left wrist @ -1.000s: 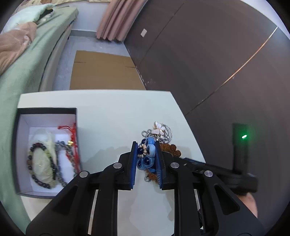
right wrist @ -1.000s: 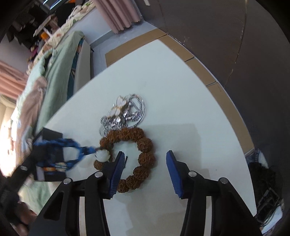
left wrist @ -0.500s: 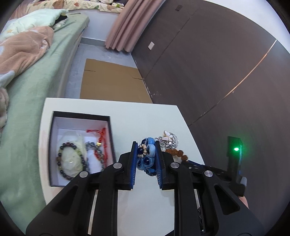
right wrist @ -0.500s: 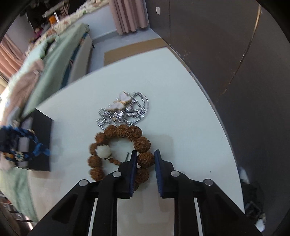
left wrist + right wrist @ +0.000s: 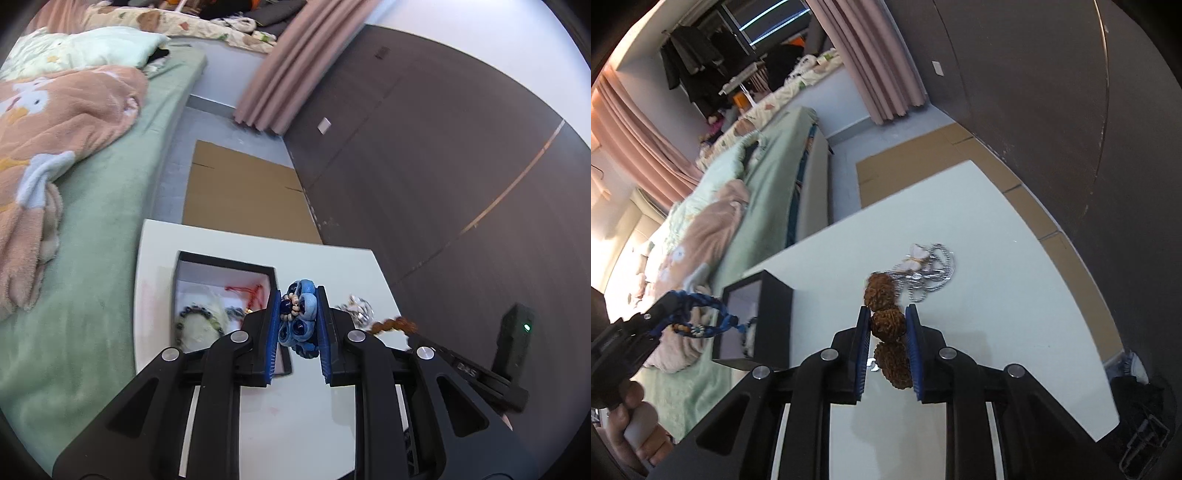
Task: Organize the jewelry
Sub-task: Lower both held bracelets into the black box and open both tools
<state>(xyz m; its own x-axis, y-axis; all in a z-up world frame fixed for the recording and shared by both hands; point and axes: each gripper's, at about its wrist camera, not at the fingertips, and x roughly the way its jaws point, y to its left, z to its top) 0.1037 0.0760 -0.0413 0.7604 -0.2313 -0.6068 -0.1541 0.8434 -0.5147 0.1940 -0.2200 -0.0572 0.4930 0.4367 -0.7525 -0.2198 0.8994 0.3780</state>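
Lifted off the table point(image 5: 1015, 332) since a second ago, the brown beads point(image 5: 886, 325) hang pinched in the right gripper point(image 5: 886, 328). Left gripper point(image 5: 298, 325) clamps the blue bracelet point(image 5: 301, 317) beside the box point(image 5: 225, 264), above the table.

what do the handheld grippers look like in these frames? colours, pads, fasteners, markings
Both match. The left gripper and right gripper have matte black angular linkage arms with triangular cut-outs, round silver pivot bolts, and blue ribbed pads lining the fingers. In the left wrist view the right unit shows small white lettering, too small to read, and a black block with a lit green LED. No cables or sleeves visible.
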